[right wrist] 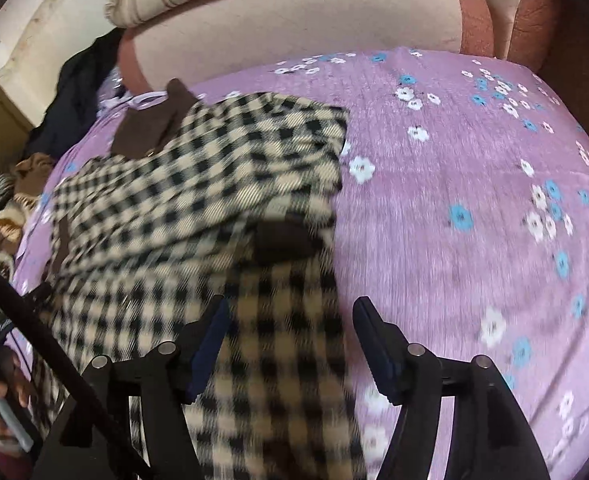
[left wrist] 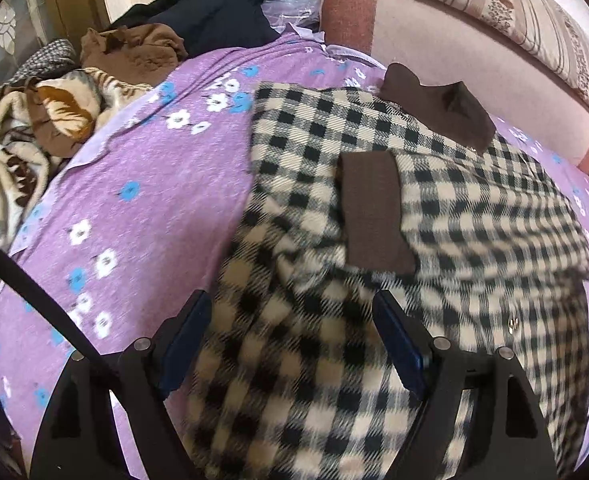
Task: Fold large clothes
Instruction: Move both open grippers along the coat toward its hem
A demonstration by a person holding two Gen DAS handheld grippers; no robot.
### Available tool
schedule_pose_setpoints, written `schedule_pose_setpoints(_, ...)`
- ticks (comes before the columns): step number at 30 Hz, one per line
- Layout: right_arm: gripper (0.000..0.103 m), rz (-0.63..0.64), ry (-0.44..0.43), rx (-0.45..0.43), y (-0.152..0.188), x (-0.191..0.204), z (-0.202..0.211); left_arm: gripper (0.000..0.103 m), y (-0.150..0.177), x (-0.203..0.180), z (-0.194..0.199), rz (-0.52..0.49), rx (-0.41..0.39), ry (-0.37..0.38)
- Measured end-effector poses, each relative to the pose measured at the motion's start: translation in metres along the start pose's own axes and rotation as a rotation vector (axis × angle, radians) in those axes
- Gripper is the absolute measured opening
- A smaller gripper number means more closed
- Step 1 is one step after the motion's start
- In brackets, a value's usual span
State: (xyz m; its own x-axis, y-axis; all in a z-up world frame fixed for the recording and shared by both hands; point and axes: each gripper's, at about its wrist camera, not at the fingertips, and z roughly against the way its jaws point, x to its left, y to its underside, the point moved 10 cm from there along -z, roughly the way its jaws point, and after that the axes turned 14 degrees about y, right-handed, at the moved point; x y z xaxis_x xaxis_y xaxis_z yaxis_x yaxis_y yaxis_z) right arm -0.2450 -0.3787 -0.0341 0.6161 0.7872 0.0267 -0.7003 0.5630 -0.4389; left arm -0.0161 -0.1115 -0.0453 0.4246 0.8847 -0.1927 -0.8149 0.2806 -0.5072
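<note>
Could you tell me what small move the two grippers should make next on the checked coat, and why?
Probably lower both and close on the hem. The left gripper and right gripper stand open above the coat, holding nothing, and its sleeves already lie folded in.

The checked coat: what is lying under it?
The checked coat lies on the purple flowered sheet, which shows around it. Whether anything else lies under the coat cannot be seen.

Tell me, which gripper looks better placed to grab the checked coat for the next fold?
Probably the left gripper: its open jaws frame only checked coat. The right gripper, also open, straddles the coat's edge, half over purple bedsheet.
</note>
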Motion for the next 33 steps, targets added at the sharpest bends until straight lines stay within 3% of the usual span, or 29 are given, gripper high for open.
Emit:
schedule_pose_setpoints(9,0.075,0.005,-0.016,0.019,0.04,-0.006,0.006,0.082,0.042,0.011,0.037,-0.013,0.008,0.011)
schedule_pose_setpoints(16,0.075,0.025,-0.023,0.033,0.056,-0.001,0.001,0.082,0.089,0.043,0.056,0.092,0.046,0.046)
schedule_pose_setpoints(22,0.077,0.062,0.012,0.034,0.06,-0.001,-0.005,0.082,0.119,0.058,0.058,0.134,0.062,0.02)
schedule_pose_setpoints(33,0.075,0.093,0.045,0.059,0.072,0.002,-0.016,0.082,0.122,0.064,0.06,0.13,0.039,-0.004)
